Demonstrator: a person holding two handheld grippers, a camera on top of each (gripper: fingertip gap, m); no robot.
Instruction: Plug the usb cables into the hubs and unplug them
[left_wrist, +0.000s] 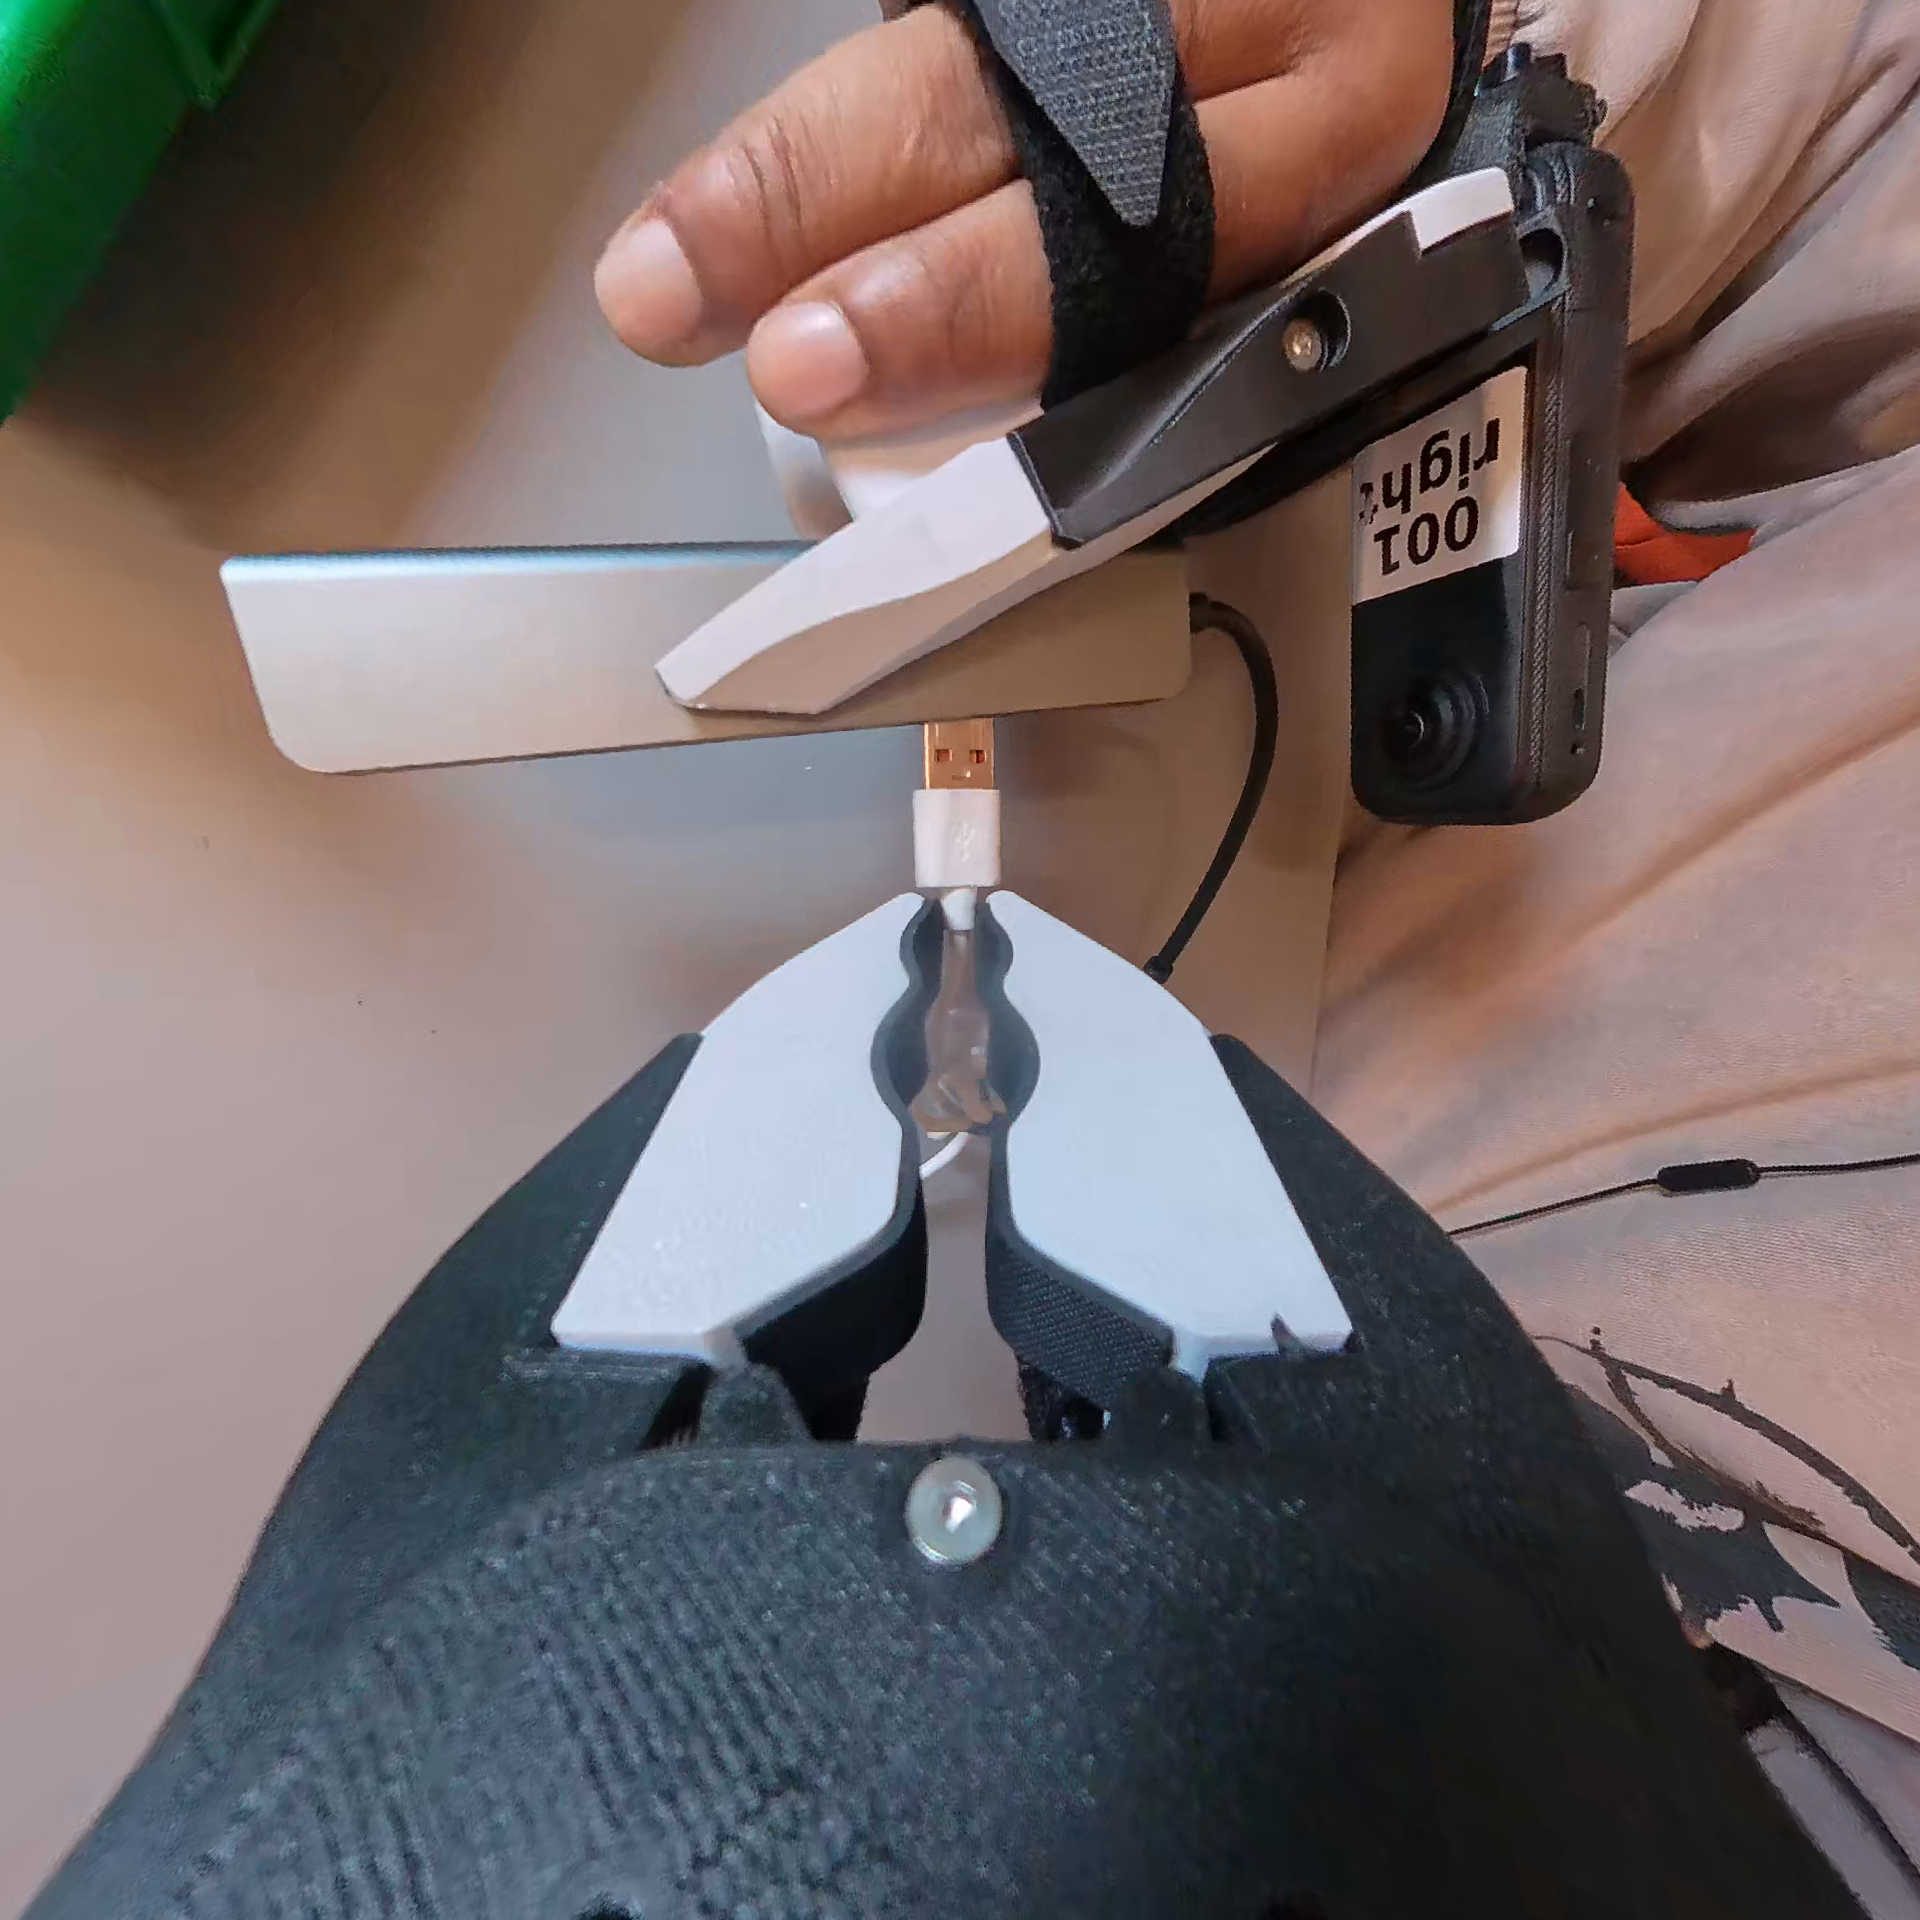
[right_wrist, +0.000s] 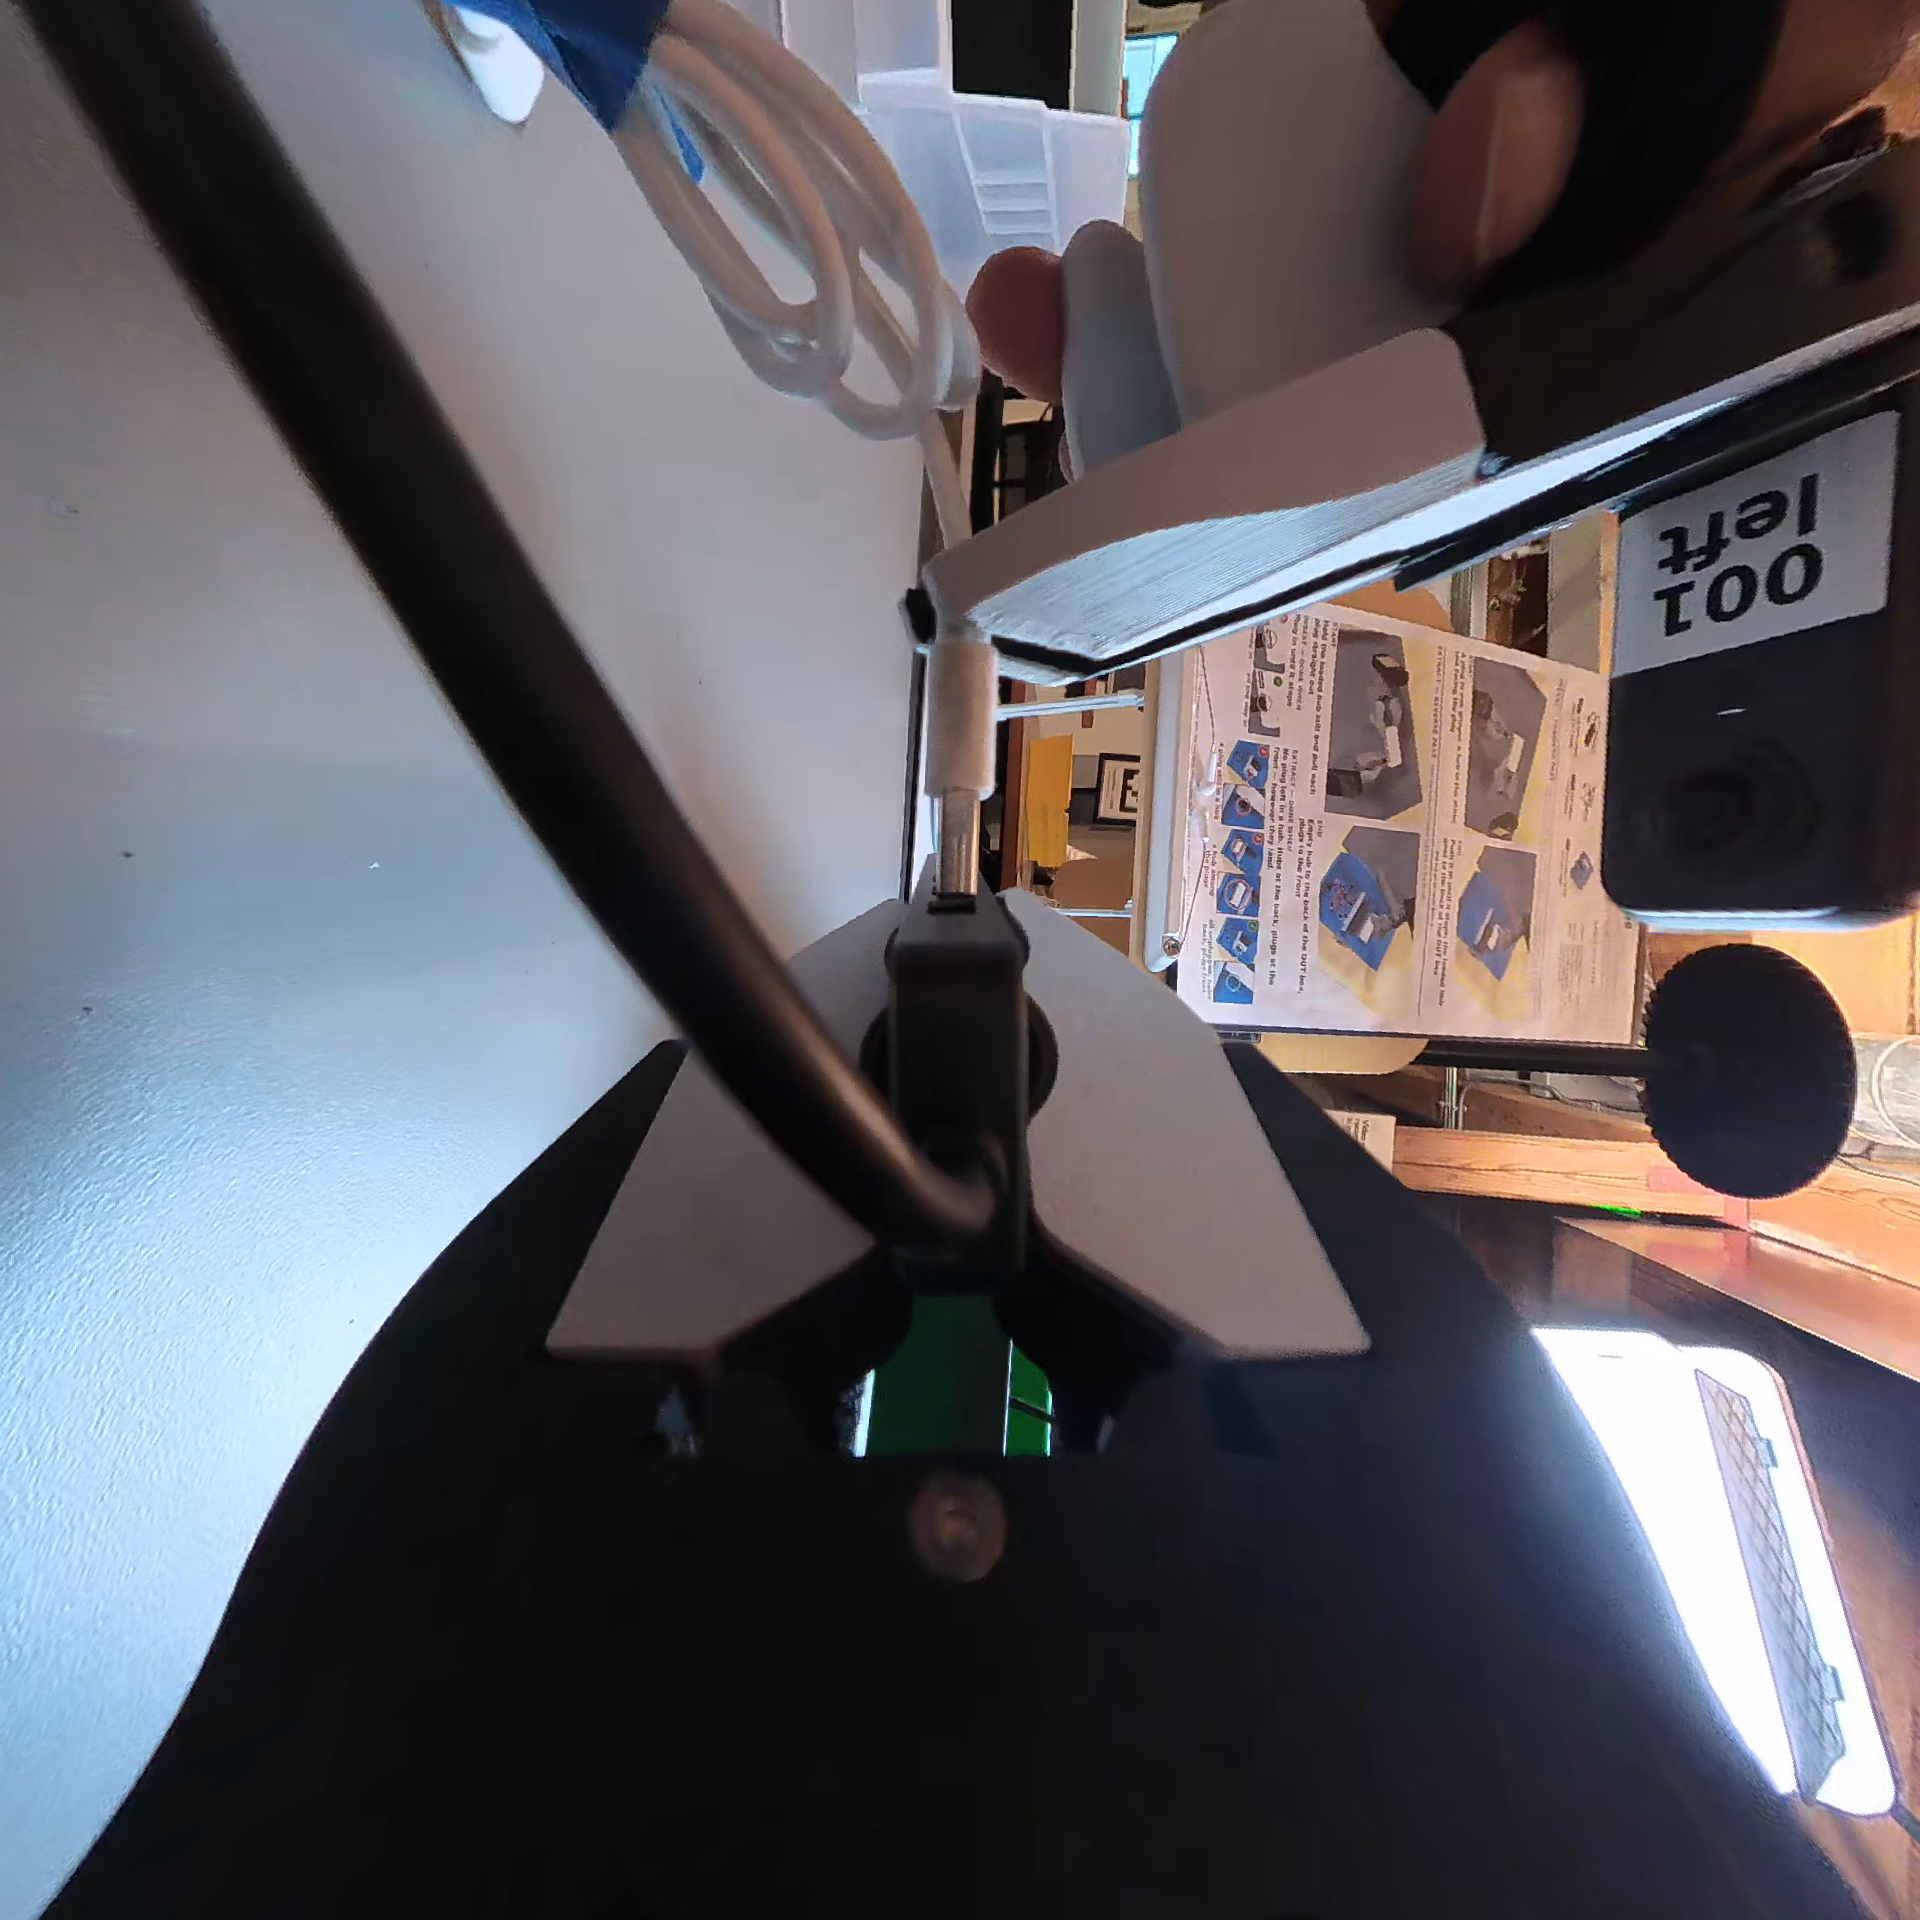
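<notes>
Pale tabletop fills the left wrist view, with a green shape at its far left. Over it the left gripper is clenched on the white usb cable, whose metal plug tip sits at the near edge of the silver hub. The right gripper, held by a strapped hand, is clamped on that hub, its black cord curving away. Each gripper's camera bears a white printed sticker. A clear plastic bin stands far off, contents unclear. An illustrated instruction sheet hangs at right.
</notes>
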